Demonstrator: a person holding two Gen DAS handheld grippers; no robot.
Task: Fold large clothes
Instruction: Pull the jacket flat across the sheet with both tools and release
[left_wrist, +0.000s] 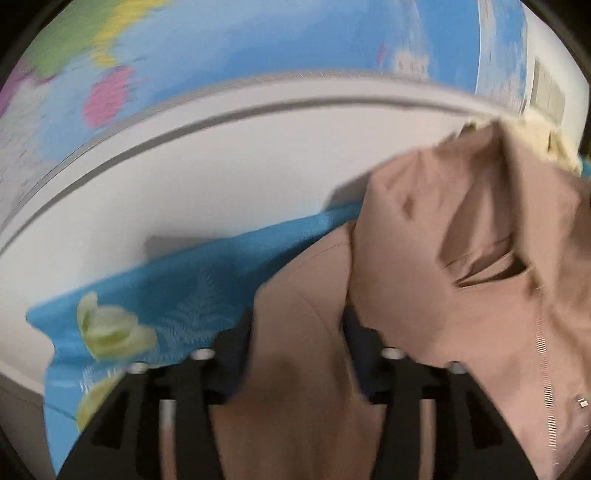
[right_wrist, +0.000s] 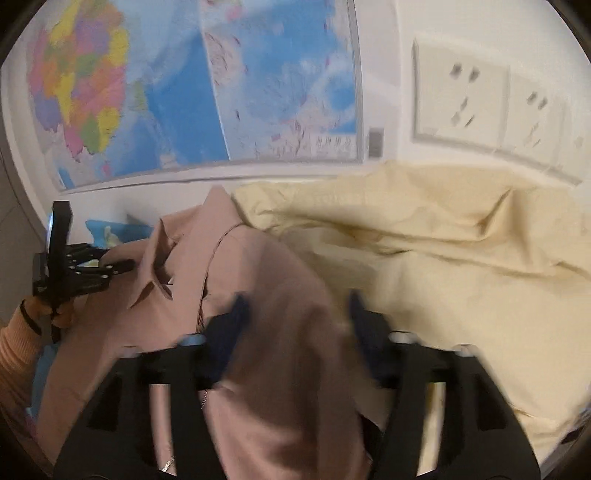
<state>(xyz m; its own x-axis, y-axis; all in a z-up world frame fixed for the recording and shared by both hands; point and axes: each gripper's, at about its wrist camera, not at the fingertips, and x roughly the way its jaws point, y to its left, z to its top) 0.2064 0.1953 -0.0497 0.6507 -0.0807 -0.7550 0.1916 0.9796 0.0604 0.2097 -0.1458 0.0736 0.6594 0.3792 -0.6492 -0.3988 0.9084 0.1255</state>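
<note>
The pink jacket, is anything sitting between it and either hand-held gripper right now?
Nothing visible does. The pink jacket already bulges up between the fingers of the right hand-held gripper, and likewise inside the left hand-held gripper. The cream bedding lies beside the jacket, to the right, not in front of it.

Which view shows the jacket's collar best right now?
The right wrist view: the pink-beige jacket lies crumpled there with its collar spread open beside the zipper. The left wrist view shows only bunched folds and a zipper stretch; no collar can be picked out.
</note>
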